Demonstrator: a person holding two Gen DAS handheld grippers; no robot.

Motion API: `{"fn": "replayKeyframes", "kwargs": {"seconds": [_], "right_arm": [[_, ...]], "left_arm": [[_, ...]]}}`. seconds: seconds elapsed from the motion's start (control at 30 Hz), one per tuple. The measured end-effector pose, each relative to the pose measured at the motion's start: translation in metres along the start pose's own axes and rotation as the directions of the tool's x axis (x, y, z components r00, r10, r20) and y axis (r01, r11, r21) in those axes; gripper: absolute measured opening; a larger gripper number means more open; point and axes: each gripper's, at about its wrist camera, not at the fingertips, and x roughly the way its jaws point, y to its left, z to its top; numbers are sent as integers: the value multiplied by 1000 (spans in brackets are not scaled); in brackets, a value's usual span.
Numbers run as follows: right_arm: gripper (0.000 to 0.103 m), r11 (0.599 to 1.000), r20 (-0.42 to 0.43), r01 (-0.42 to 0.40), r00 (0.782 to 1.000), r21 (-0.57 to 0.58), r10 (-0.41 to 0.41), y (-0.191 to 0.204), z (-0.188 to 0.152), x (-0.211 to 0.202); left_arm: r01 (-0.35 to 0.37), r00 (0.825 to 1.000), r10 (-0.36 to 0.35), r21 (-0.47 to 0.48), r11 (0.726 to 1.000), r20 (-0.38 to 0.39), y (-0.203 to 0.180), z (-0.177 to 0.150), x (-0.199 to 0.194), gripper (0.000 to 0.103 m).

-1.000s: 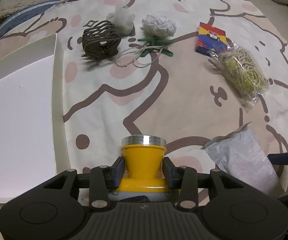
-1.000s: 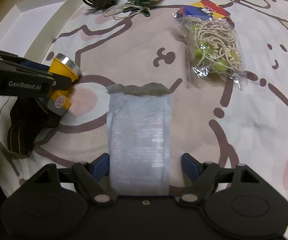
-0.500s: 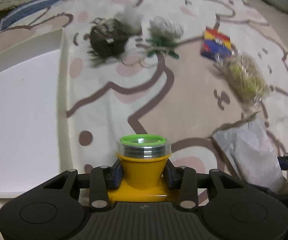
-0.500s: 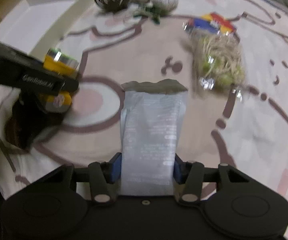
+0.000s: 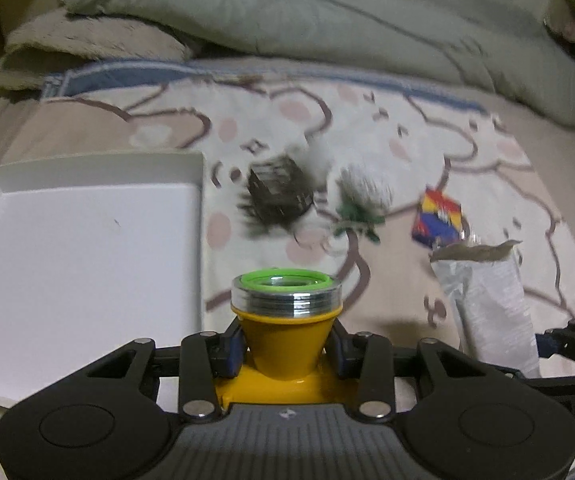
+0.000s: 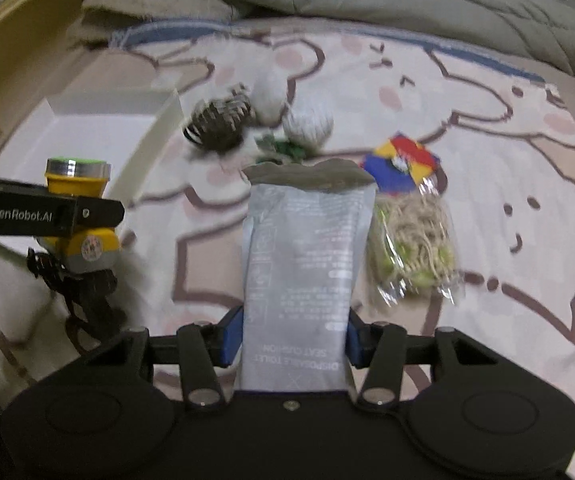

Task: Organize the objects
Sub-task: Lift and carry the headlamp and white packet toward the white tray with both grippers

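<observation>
Now my left hand-held gripper (image 5: 286, 354) clamps the yellow flashlight (image 5: 285, 320); my right hand-held gripper (image 6: 293, 336), jaws just closed, pinches the grey packet (image 6: 303, 272) above the bed (image 6: 507, 184).

Bare sheet (image 5: 271, 268) is lying open between the white tray (image 5: 87, 240) and the bagged cords (image 6: 411, 244), while a dark woven ball (image 5: 279, 196), white balls (image 6: 307, 124) and a colourful packet (image 5: 439, 220) are crowding the far strip

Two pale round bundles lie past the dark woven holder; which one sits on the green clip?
The right-hand white ball: the green clip pokes out beneath it. The other bundle lies farther back, beside the woven holder.
</observation>
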Motion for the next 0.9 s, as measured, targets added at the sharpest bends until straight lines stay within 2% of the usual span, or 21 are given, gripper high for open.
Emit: {"fn": "replayKeyframes", "kwargs": {"seconds": [0.13, 0.3, 0.4, 0.53, 0.67, 0.77, 0.9], "right_arm": [[51, 1000, 53, -11, 999, -1, 11, 12, 11, -9], [51, 1000, 110, -29, 994, 6, 28, 27, 21, -17], [51, 999, 147, -43, 988, 14, 40, 34, 29, -21], [51, 998, 202, -58, 978, 8, 55, 48, 39, -27], [51, 997, 236, -71, 969, -13, 72, 68, 52, -27], [51, 996, 242, -94, 966, -1, 91, 87, 64, -18], [51, 991, 235, -132, 964, 13, 125, 120, 76, 4]], "left_arm": [[-22, 996, 25, -34, 999, 89, 19, 7, -19, 41], [-36, 977, 58, -108, 993, 204, 52, 16, -48, 41], [-42, 958, 85, -159, 986, 273, 77, 22, -65, 41], [-86, 929, 146, -183, 979, 341, 103, 27, -83, 41], [-117, 914, 184, -199, 973, 362, 137, 33, -88, 41], [-180, 906, 230, -169, 969, 355, 161, 33, -86, 41], [-231, 914, 265, -142, 962, 308, 194, 30, -76, 41]]}}
